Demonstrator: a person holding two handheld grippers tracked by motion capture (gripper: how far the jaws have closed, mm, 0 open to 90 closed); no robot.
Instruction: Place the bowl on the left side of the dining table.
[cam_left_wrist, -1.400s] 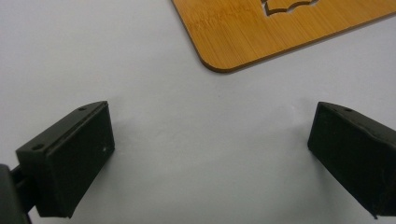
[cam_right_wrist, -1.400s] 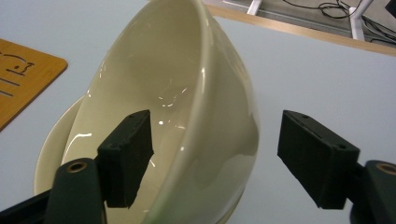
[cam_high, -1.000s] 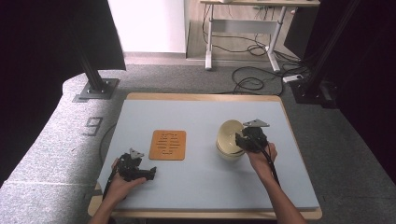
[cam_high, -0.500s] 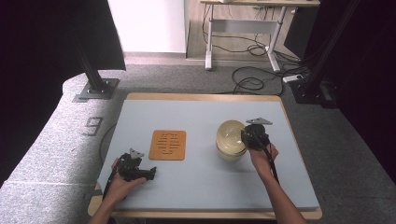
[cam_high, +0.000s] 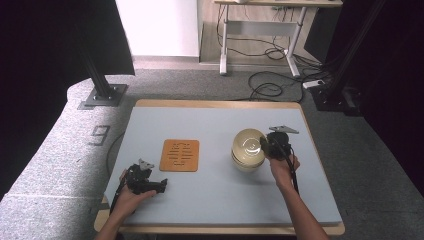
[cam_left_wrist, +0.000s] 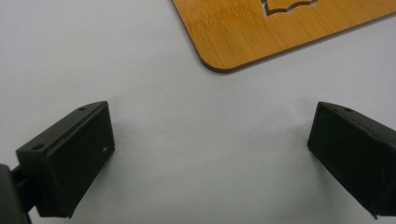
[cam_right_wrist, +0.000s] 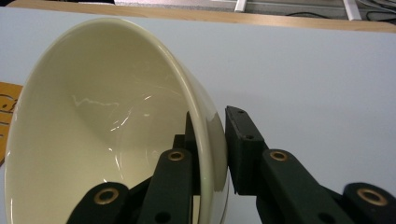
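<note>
Newly clamped bowl (cam_right_wrist: 112, 130) rim, close-up.

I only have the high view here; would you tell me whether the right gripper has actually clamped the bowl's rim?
Observer: Yes. In the right gripper view the right gripper has one jaw inside and one outside the wall of the cream bowl; its jaws have just been closing.
Operator: Thank you. Is that bowl sitting flat?
Observer: It looks tilted toward the camera there; in the high view it sits atop a second bowl.
Operator: And the left gripper?
Observer: The left gripper is open over bare table, nothing between its jaws, with the wooden trivet just ahead.
</note>
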